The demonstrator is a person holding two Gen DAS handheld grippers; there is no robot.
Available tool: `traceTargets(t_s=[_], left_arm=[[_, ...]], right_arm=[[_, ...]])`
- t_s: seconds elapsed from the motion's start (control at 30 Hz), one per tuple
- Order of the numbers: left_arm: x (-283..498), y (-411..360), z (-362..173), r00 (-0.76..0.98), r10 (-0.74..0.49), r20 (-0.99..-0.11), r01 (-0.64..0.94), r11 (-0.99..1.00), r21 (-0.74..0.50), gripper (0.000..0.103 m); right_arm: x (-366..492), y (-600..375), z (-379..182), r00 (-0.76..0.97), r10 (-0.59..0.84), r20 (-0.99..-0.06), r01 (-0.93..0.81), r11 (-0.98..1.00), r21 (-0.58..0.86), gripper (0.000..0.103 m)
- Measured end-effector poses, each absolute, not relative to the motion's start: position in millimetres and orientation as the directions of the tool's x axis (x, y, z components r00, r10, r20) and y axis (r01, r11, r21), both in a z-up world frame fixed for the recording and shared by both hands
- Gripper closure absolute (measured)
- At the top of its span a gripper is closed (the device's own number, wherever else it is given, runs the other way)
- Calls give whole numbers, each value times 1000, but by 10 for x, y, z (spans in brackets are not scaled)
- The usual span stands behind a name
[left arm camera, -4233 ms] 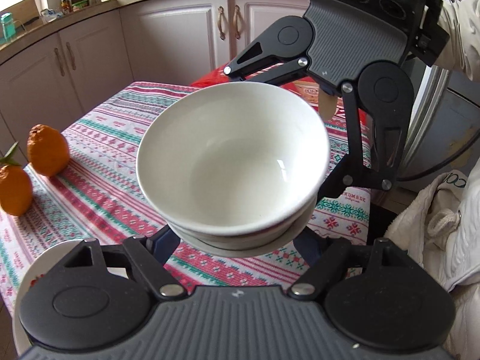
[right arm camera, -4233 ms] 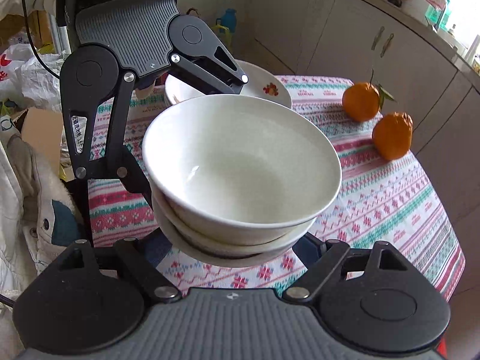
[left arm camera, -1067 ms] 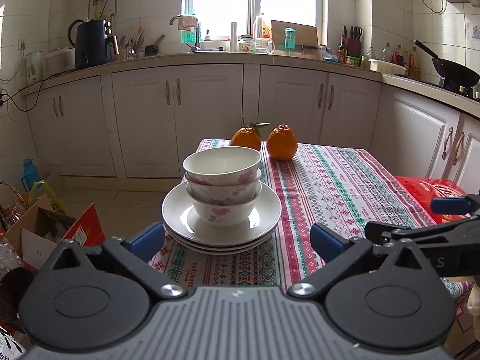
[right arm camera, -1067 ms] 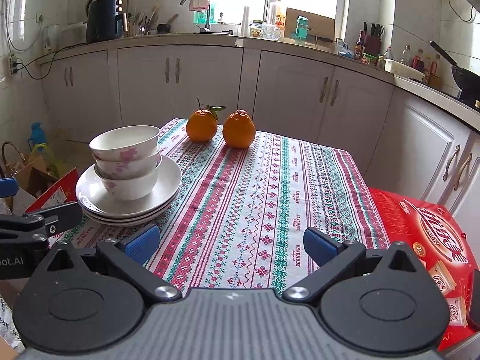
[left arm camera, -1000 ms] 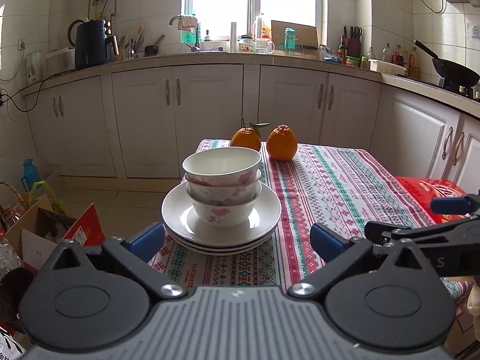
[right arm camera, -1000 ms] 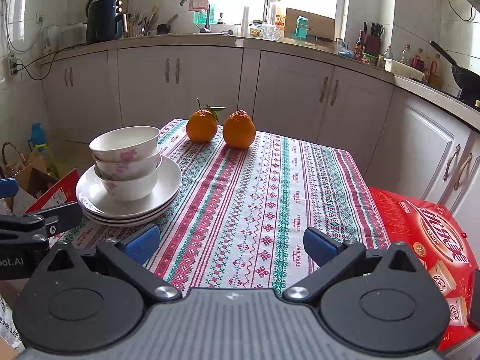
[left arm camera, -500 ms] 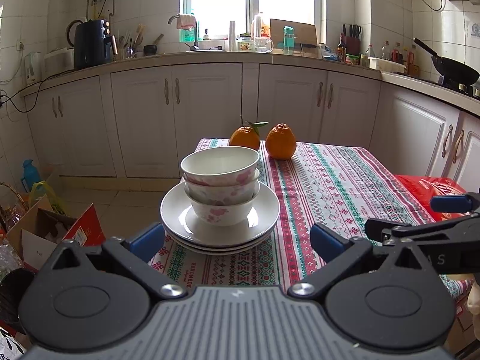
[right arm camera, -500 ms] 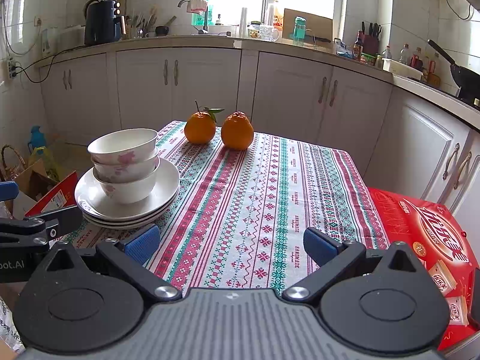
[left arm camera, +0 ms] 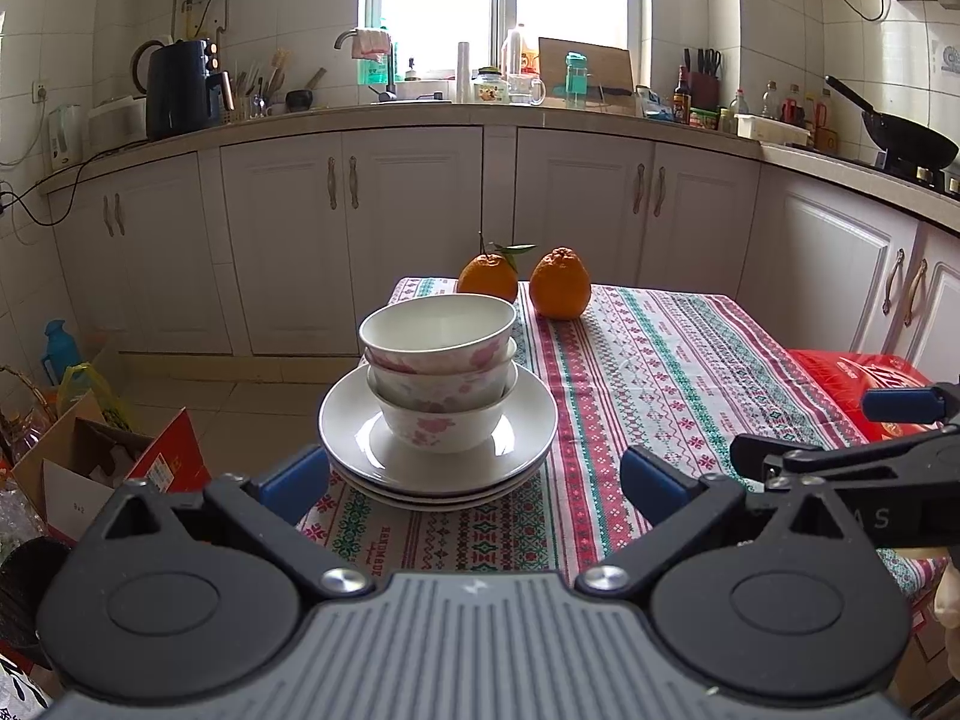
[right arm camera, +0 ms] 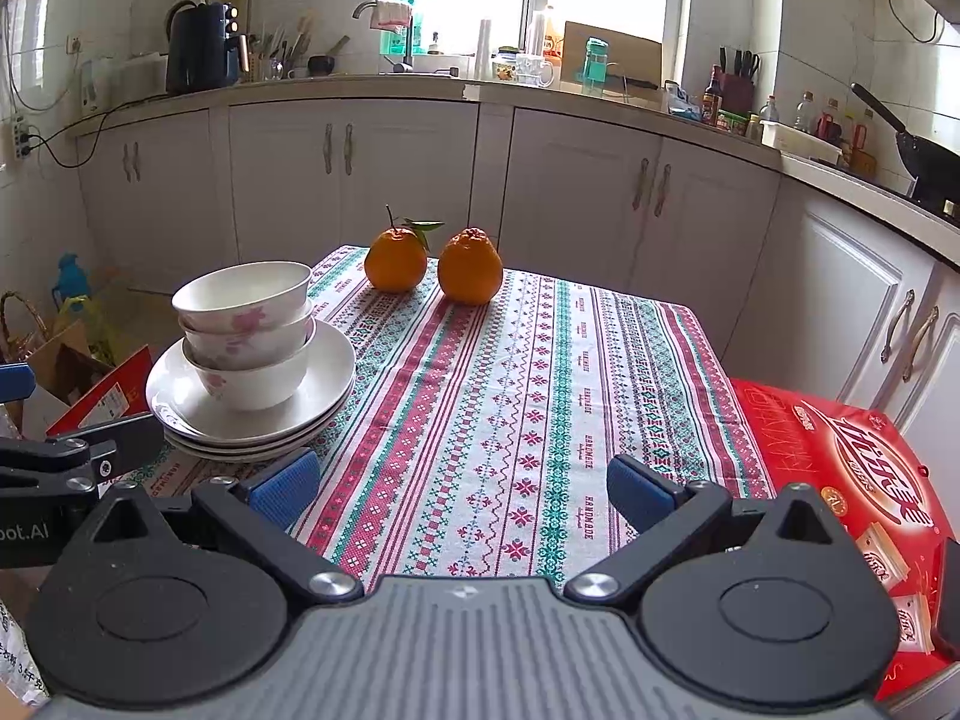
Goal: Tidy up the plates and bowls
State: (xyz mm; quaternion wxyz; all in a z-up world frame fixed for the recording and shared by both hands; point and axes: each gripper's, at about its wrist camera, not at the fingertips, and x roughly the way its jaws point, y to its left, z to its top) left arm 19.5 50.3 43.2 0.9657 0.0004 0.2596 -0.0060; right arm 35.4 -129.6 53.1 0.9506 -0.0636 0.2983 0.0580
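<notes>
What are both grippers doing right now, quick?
Left gripper: open, holding nothing.
Right gripper: open, holding nothing.

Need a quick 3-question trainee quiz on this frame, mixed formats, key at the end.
1. True or false: the left gripper is shut on a bowl.
2. How many bowls are nested on the stack of plates? A) one B) two C) three
3. Fill in: beyond the dishes, at the far end of the tablecloth, stand two ____.

Key
1. False. Its jaws stand apart with nothing between them; the right gripper is open as well.
2. C. Three rims show, one inside the next.
3. Oranges. One has a stem and leaf.
</notes>
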Motion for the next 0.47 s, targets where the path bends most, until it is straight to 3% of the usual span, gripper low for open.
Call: traceTargets(t_s=[0.47], left_arm=[[197,506,448,864,-14,-503,13,1000,-6,1]], right_arm=[[350,-1308,549,818,67,-571,-144,985,-91,0]])
